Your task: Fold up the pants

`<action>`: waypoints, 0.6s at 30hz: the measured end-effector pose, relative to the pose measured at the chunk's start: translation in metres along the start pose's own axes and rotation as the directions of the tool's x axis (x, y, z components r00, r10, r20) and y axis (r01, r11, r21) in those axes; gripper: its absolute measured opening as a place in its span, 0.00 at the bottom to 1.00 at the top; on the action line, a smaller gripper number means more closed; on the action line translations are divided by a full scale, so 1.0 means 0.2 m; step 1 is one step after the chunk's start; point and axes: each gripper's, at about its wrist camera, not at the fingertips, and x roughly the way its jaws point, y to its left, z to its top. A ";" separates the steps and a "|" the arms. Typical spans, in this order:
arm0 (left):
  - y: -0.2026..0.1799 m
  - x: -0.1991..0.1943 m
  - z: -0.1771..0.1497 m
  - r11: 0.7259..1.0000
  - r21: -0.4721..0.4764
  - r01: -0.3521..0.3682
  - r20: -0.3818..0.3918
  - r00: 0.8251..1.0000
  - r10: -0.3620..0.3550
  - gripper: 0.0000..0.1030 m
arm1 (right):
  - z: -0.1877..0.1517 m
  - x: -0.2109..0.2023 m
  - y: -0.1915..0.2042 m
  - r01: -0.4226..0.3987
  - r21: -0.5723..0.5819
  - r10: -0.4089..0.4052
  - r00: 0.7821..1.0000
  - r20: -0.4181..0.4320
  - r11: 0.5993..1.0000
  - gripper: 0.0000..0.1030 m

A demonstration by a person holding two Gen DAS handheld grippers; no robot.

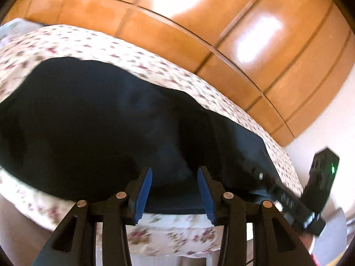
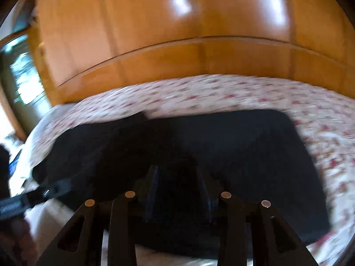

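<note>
One wooden wardrobe point(image 1: 199, 33) filled the back of both views, its glossy orange-brown panels split by dark seams and carrying bright glare patches. Below it stood one bed, covered by a single white floral sheet point(image 1: 93, 44) with small pink sprigs; the sheet hung over the near edge in the left wrist view. A pale wall showed to the right of the wardrobe there, and a bright window or glass pane point(image 2: 20, 73) sat at the far left of the right wrist view.

One pair of dark pants point(image 1: 99, 122) lay spread flat on the sheet, nearly black, taking up most of the bed's near side. In the right wrist view the same pants point(image 2: 244, 150) showed a squared, straight-edged end toward the right.

There were two tongs. The left tongs point(image 1: 175, 190) stood released, blue ribbed pads apart, at the pants' near edge with nothing between them. The right tongs point(image 2: 179, 190) were likewise spread apart over the dark cloth, their pads in shadow, gripping nothing. Motion blur softened the right wrist view.
</note>
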 end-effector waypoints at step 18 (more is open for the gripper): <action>0.53 -0.31 -0.10 0.871 -0.458 -0.177 0.130 0.956 0.263 0.61 | -0.10 0.07 0.09 -0.006 -0.013 0.006 1.000 -0.020 1.000 0.37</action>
